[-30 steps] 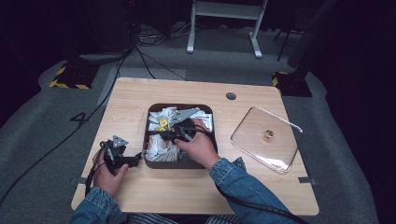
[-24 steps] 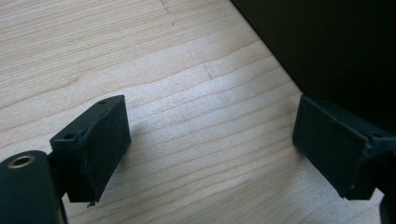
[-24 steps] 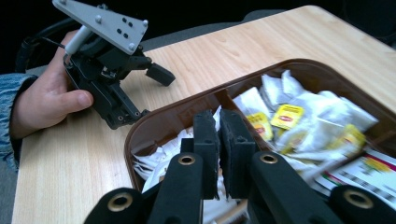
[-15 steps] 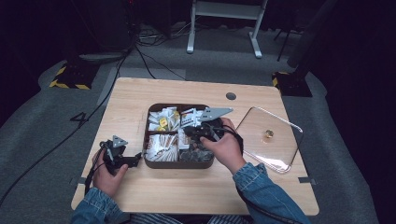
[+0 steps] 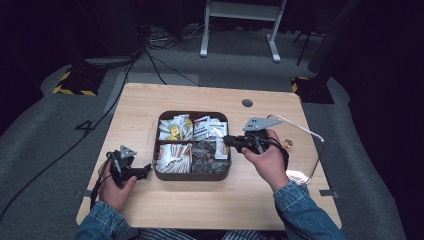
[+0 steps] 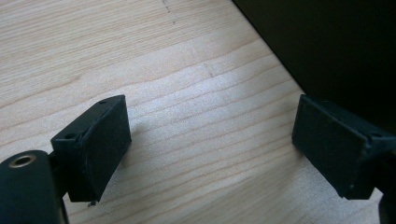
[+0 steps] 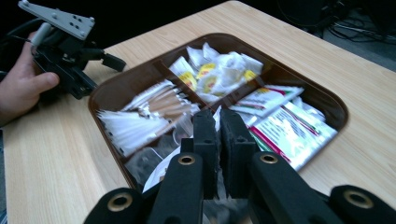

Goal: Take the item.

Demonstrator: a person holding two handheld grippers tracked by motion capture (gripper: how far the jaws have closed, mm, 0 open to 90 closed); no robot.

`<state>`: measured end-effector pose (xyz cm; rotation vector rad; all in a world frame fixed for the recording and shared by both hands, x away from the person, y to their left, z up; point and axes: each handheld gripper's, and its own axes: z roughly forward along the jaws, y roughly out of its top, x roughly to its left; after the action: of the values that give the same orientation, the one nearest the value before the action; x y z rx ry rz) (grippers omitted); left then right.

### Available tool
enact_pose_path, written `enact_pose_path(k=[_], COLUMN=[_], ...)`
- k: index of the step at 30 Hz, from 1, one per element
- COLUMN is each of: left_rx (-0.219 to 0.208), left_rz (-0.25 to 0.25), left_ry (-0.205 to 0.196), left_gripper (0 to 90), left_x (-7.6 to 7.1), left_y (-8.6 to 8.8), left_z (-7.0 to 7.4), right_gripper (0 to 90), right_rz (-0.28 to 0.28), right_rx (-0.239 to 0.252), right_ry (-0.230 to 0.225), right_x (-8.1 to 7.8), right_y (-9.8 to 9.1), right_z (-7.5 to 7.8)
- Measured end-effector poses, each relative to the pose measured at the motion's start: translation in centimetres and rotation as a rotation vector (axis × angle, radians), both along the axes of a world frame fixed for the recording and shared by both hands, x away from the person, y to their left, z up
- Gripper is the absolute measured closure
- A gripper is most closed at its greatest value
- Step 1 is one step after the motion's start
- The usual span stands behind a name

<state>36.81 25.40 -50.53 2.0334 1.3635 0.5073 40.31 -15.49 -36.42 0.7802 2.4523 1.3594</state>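
Observation:
A brown four-part tray (image 5: 192,176) sits mid-table with white and yellow sachets (image 5: 175,129), red-and-green printed packets (image 5: 209,127), white sticks (image 5: 172,157) and dark packets (image 5: 207,157). My right gripper (image 5: 228,141) hovers over the tray's right edge and points left across it. In the right gripper view its jaws (image 7: 219,119) are shut, and a thin white packet (image 7: 164,173) seems pinched between them. My left gripper (image 5: 145,172) rests left of the tray. It is open (image 6: 210,135) over bare wood, with the tray's dark wall (image 6: 327,46) beside it.
A clear lid (image 5: 305,160) with a small knob (image 5: 287,144) lies right of the tray, behind the right hand. A round hole (image 5: 247,103) marks the table's far side. Cables and stand legs cover the floor beyond.
The right hand has moved to the right, from over the tray's middle to its right edge, with the jaws staying shut. The left hand has kept still.

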Motion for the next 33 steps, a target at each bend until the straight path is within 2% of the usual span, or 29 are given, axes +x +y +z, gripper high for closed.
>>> enact_pose_path(k=[15, 22, 33], left_rx=[0.0, 0.0, 0.0], left_rz=[0.0, 0.0, 0.001], left_ry=[-0.001, -0.001, -0.001], left_gripper=[11.8, 11.8, 11.8], left_x=[0.0, 0.0, 0.0], left_y=[0.0, 0.0, 0.0], left_z=[0.0, 0.0, 0.0], right_gripper=[86.1, 86.1, 86.0], right_rz=[-0.096, -0.141, -0.18], right_rx=[-0.002, -0.013, -0.019], right_ry=[0.029, 0.061, 0.113], right_x=[-1.0, -1.7, -2.3], right_y=[-4.5, -6.4, -7.8], right_z=[-1.7, -3.5, -6.6])
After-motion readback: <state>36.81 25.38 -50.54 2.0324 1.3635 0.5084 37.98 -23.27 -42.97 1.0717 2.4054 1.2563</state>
